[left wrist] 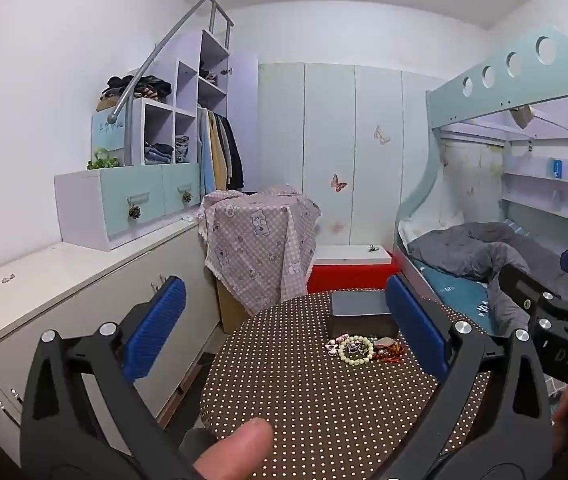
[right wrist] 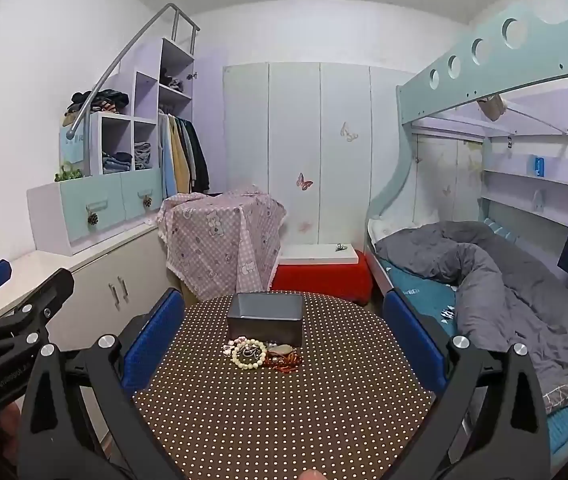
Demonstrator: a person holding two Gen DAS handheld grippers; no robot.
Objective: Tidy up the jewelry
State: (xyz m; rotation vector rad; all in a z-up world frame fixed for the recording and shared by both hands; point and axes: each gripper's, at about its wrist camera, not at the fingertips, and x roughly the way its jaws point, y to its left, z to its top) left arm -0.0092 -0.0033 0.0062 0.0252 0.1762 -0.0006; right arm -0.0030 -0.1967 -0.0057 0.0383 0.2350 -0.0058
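A small heap of jewelry lies on a round table with a brown dotted cloth (left wrist: 315, 400) (right wrist: 284, 408): a pale bead bracelet (left wrist: 356, 350) (right wrist: 248, 353), pinkish beads to its left and reddish pieces (left wrist: 389, 350) (right wrist: 284, 358) to its right. Just behind the heap stands a dark grey open box (left wrist: 361, 314) (right wrist: 266, 317). My left gripper (left wrist: 287, 328) hovers open over the table's near side, nothing between its blue pads. My right gripper (right wrist: 284, 332) is open too, framing box and heap from a distance. Each gripper shows at the edge of the other's view.
A white cabinet counter (left wrist: 44, 272) runs along the left wall. A cloth-covered stand (left wrist: 260, 232) and a red box (left wrist: 351, 276) sit beyond the table. A bunk bed with a grey quilt (right wrist: 503, 272) is on the right. A thumb (left wrist: 236, 448) rests at the lower edge.
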